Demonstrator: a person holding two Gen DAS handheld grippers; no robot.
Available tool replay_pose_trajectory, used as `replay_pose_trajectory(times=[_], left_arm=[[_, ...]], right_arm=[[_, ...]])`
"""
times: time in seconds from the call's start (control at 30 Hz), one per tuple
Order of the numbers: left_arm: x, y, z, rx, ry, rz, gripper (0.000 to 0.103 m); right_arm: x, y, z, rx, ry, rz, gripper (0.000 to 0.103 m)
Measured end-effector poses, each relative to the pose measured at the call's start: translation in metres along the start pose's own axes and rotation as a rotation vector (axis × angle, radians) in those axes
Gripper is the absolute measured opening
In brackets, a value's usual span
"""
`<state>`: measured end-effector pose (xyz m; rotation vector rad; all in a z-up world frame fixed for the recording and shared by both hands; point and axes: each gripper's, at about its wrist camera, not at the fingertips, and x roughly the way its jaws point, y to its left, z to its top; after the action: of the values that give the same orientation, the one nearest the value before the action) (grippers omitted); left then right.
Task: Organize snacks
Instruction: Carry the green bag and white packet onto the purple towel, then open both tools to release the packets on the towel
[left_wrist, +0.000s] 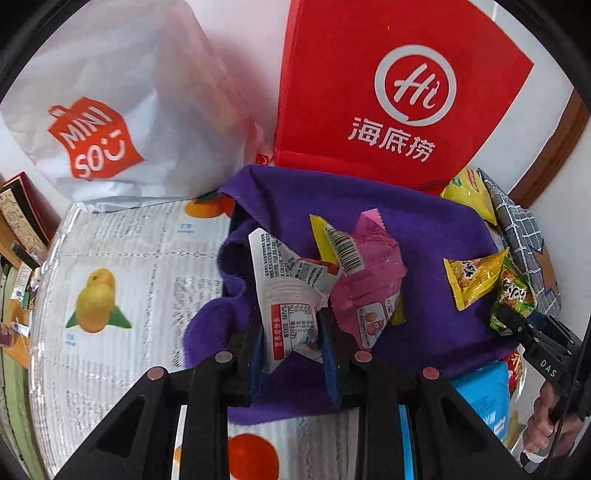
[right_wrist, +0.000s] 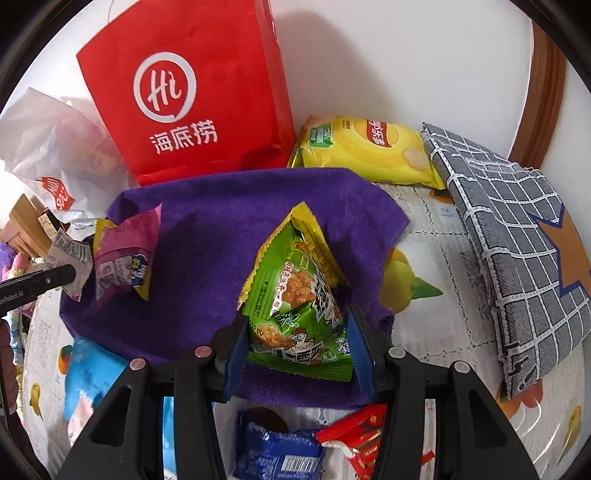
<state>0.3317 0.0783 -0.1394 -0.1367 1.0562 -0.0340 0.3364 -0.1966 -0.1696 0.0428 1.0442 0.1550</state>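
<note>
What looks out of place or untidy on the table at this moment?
The purple cloth lies rumpled, its edges folded over. The yellow chips bag leans askew against the wall, and a blue packet and red packet lie loose off the cloth.

Two black hand-held grippers with blue finger pads

Left gripper and right gripper: black plastic frames with triangular cut-outs, round coppery and silver screw heads, blue pads inside; white lettering on the side; bare fingers on the handle.
</note>
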Motion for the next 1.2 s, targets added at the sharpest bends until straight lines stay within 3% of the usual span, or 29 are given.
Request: replay_pose_trajectory(times=[0.37, 0.6, 0.7, 0.77, 0.83, 0.9, 1.03, 1.2], left_arm=[[0.017, -0.014, 0.009, 0.019, 0.012, -0.049, 0.027], [0.025, -0.011, 0.003, 0.012, 0.069, -0.080, 0.029], [0.024, -0.012, 0.002, 0.023, 0.082, -0.085, 0.032], [0.021, -0.011, 0.000, 0.021, 0.090, -0.084, 0.038], [0.016, -0.011, -0.001, 0.022, 0.083, -0.076, 0.054], [0.009, -0.010, -0.003, 0.025, 0.065, -0.058, 0.062], [-0.007, -0.009, -0.006, 0.027, 0.045, -0.047, 0.067], [-0.021, -0.014, -0.010, 0.036, 0.025, -0.051, 0.068]], right_arm=[[0.015, 0.005, 0.009, -0.029, 0.015, 0.010, 0.049], [0.015, 0.004, 0.006, -0.032, 0.035, 0.031, 0.051], [0.007, 0.001, 0.004, -0.020, 0.026, 0.053, 0.060], [-0.002, 0.000, 0.002, -0.013, 0.019, 0.063, 0.067], [-0.010, -0.003, 0.002, -0.008, 0.006, 0.053, 0.069], [-0.022, -0.009, -0.001, 0.006, -0.017, 0.021, 0.069], [-0.039, -0.024, -0.011, 0.020, -0.052, -0.007, 0.069], [-0.046, -0.043, -0.032, 0.045, -0.032, -0.028, 0.068]])
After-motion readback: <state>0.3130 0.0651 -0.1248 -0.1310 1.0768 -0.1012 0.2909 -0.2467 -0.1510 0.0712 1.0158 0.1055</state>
